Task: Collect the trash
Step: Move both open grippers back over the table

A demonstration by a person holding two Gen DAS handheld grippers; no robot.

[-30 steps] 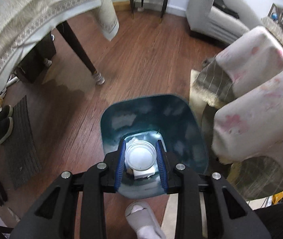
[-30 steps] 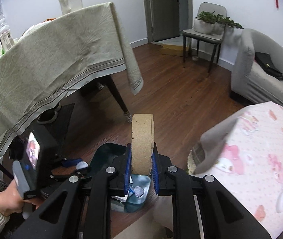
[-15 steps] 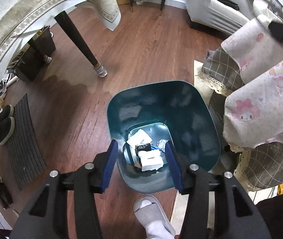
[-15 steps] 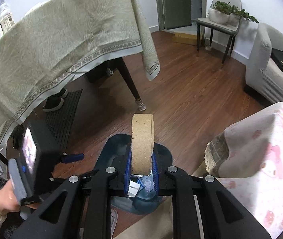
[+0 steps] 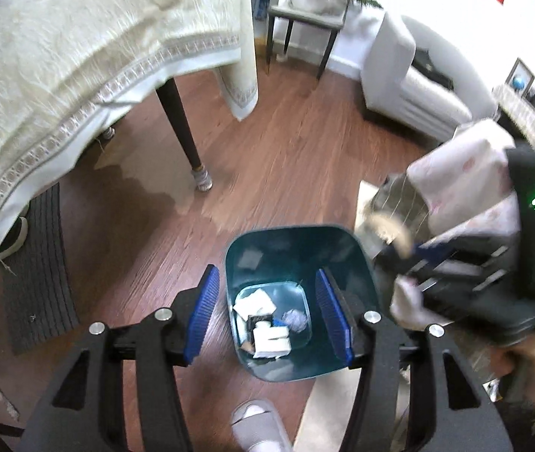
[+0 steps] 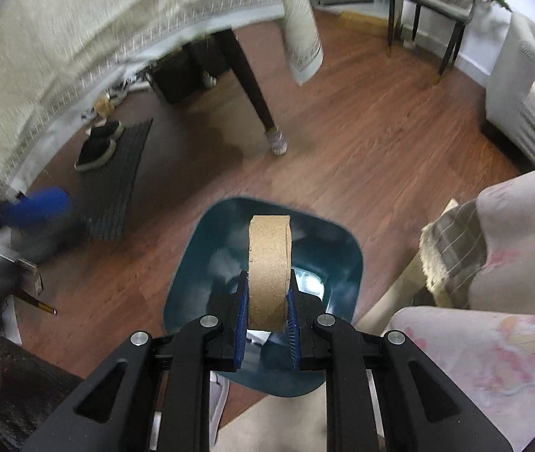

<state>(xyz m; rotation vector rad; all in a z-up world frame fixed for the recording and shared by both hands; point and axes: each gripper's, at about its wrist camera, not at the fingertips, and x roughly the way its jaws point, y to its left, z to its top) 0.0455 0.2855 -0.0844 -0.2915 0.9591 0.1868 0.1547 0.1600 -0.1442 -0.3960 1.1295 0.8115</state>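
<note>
A teal trash bin (image 5: 346,260) stands on the wooden floor with white paper scraps and other trash (image 5: 269,324) at its bottom. My left gripper (image 5: 267,314) is open and empty, high above the bin. My right gripper (image 6: 267,314) is shut on a brown cardboard roll (image 6: 269,263) and holds it upright over the bin (image 6: 339,260). In the left wrist view the right gripper (image 5: 410,250) comes in blurred from the right at the bin's rim with the roll (image 5: 386,226).
A table with a cream cloth (image 5: 79,56) and a dark leg (image 5: 182,135) stands to the left. A pink-covered seat (image 6: 512,263) is at the right. A dark mat with shoes (image 6: 116,173), a grey armchair (image 5: 407,86) and a slippered foot (image 5: 256,425) are around.
My left gripper let go of the white lid, opened wide and rose away from the bin. My right gripper carried the cardboard roll over the bin and tilted downward.
</note>
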